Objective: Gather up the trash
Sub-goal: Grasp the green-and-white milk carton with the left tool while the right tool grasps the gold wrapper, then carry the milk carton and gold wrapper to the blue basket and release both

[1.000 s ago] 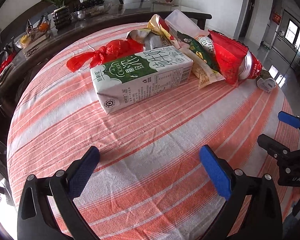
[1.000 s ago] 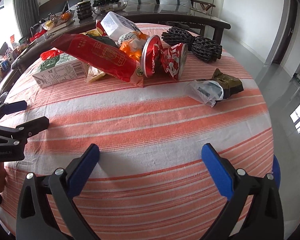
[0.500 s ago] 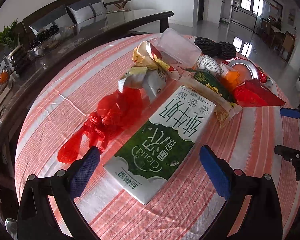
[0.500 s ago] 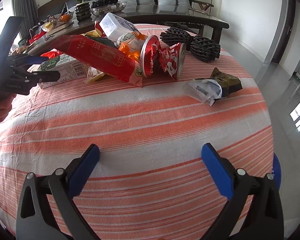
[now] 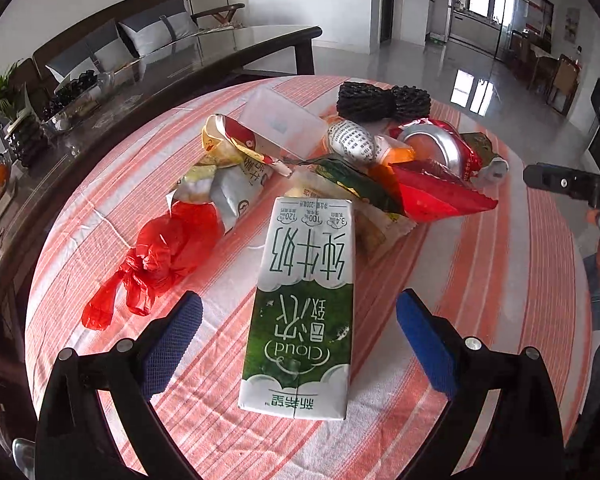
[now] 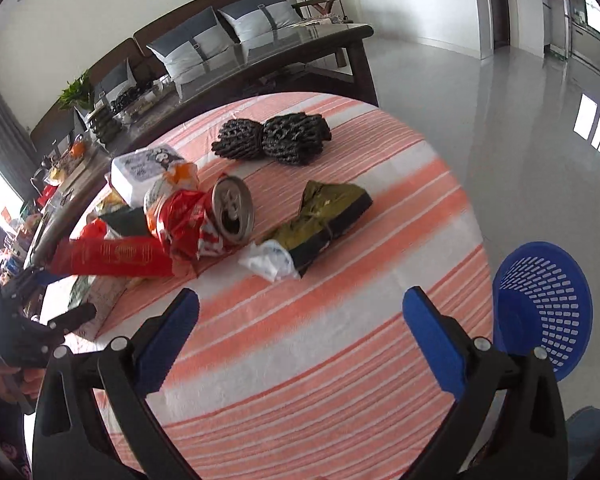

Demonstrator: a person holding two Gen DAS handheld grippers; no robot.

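Observation:
A green and white milk carton (image 5: 304, 304) lies flat on the striped cloth, its near end between the pads of my open left gripper (image 5: 298, 340). Beyond it lies a heap of trash: a red plastic bag (image 5: 160, 256), snack wrappers (image 5: 228, 176), a clear lid (image 5: 280, 124), a red packet (image 5: 432, 196) and a crushed red can (image 6: 230, 210). My right gripper (image 6: 300, 340) is open and empty above the cloth. A green packet (image 6: 324, 212) and a white wrapper (image 6: 270, 264) lie ahead of it.
A blue perforated basket (image 6: 544, 304) stands beside the table at the right, below its edge. A black knotted bundle (image 6: 272, 138) lies at the far side. A dark glass table (image 5: 180, 64) and sofa stand behind.
My left gripper has swung in over the milk carton, which now lies lengthwise between its pads. My right gripper has turned right, bringing the blue basket into view.

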